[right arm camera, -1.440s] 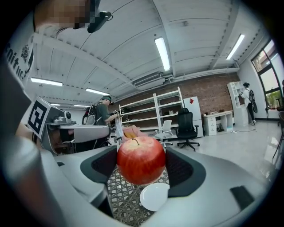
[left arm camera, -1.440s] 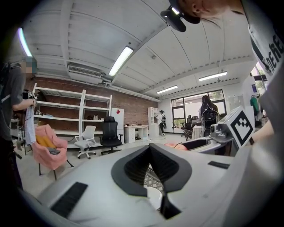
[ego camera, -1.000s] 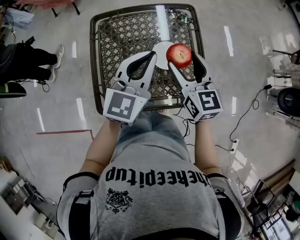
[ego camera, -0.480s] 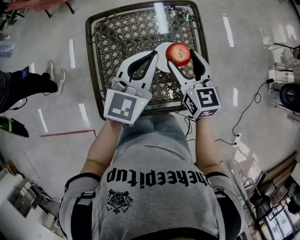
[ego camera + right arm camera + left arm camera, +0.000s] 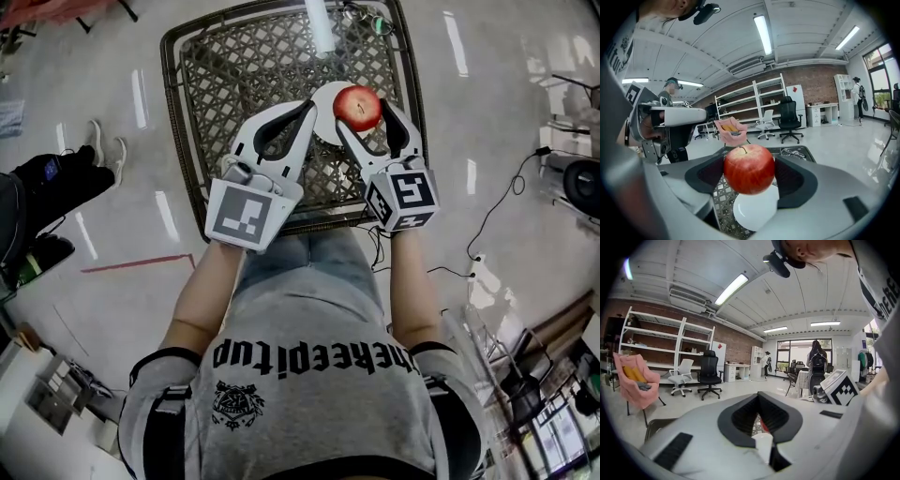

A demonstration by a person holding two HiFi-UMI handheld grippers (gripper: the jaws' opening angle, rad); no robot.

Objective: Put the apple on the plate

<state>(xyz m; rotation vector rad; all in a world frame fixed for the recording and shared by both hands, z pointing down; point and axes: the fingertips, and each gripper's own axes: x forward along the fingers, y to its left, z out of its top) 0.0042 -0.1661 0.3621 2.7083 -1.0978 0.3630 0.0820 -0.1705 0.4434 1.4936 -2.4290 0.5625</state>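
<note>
A red apple hangs between the jaws of my right gripper, which is shut on it. Directly under it a white plate lies on the wicker table, half hidden by the apple and jaws. The apple is clear of the plate. My left gripper is beside it on the left, shut with nothing in it; through its oval gap I see a bit of the plate and a sliver of the apple.
The table's dark rim surrounds the lattice top; small items lie at its far right corner. A bystander's legs and shoes are on the floor at left, cables at right. A pink chair stands beyond the table.
Both grippers and the apple stay almost where they were above the plate. The head view has shifted slightly, and the bystander on the left has moved.
</note>
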